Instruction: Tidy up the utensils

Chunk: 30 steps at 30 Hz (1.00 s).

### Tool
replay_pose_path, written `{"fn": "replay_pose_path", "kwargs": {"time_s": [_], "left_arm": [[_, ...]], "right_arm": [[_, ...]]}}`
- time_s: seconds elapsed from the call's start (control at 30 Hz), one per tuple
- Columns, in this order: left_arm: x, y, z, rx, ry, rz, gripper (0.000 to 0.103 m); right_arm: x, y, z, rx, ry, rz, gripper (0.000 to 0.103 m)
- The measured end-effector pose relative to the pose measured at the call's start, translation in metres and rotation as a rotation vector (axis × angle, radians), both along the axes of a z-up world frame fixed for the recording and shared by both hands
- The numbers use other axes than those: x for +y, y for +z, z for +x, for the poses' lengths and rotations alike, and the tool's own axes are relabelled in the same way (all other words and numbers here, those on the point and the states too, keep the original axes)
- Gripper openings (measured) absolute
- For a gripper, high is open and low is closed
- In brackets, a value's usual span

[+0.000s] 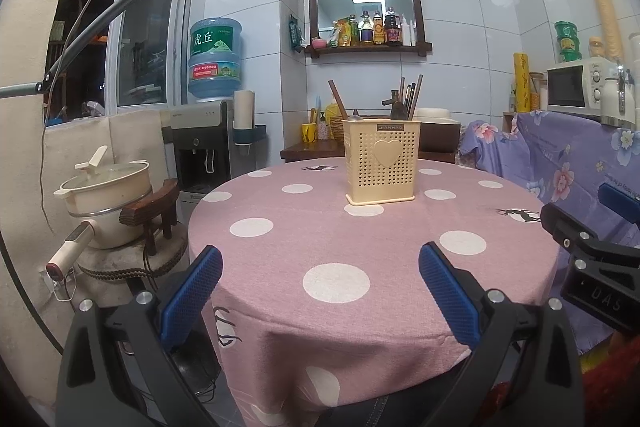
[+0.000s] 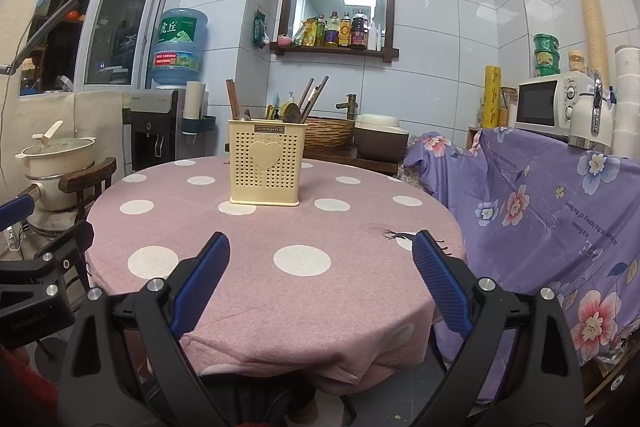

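Toward the far edge of the round bench stands the cream utensil holder, chopsticks and spoons poking up inside. Left hand-held gripper hangs wide and empty at the near edge; right hand-held gripper likewise, wide, holding nothing.

A matt pink woven cloth with white dots covers the round table. The cream perforated plastic utensil holder looks smooth and slightly shiny. Glossy white wall tiles reflect light. Blue ribbed rubbery gripper pads look matt.
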<state>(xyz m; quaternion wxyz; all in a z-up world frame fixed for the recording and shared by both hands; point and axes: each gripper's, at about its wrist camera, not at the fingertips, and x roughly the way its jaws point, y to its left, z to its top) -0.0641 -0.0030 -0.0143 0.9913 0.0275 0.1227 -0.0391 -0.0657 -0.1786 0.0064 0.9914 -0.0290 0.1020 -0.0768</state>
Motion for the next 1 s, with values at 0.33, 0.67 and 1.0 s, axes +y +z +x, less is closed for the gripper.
{"fn": "replay_pose_path", "kwargs": {"time_s": [0.33,0.67,1.0], "left_arm": [[0.0004,-0.0008,0.0014,0.012,-0.011,-0.003,0.098],[0.0026,-0.0022,0.0027,0.023,0.004,-0.021,0.098],[0.0054,-0.0019,0.0053,0.043,0.013,-0.041,0.098]], "right_arm": [[0.0007,-0.0012,0.0006,0.002,0.003,0.001,0.092],[0.0008,-0.0025,0.0015,0.005,0.005,0.002,0.092],[0.001,-0.0035,0.0022,0.008,0.008,0.003,0.092]]}}
